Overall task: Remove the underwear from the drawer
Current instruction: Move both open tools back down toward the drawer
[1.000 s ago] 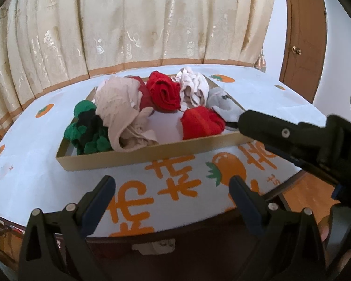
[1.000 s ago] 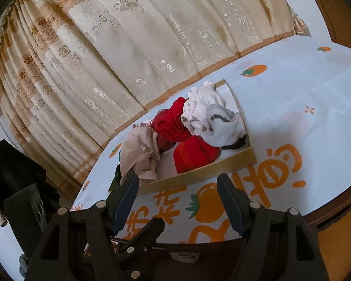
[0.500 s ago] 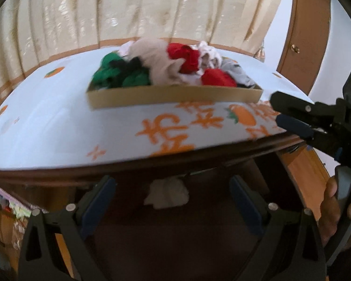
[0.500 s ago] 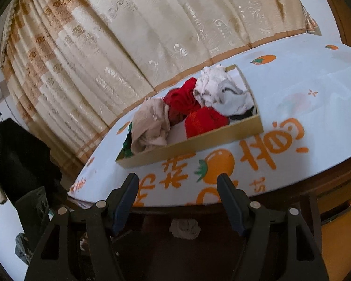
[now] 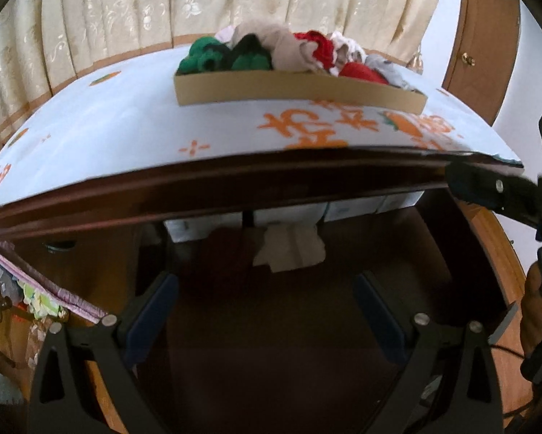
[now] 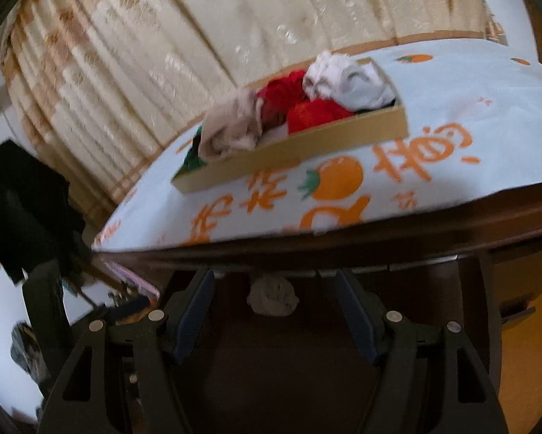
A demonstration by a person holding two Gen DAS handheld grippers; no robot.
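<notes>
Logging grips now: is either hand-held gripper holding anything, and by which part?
Nothing held. The left hand-held gripper and right hand-held gripper both stand open and empty.

right view blurred, white cloth (image 6: 272, 296) indistinct

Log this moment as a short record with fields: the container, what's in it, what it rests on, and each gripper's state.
container: shallow cardboard tray
contents: rolled garments, green, beige, red, white and grey
surface: table with orange-print cloth
below table: pale crumpled cloth on the floor
left gripper: open, empty, below the table edge
right gripper: open, empty, below the table edge
</notes>
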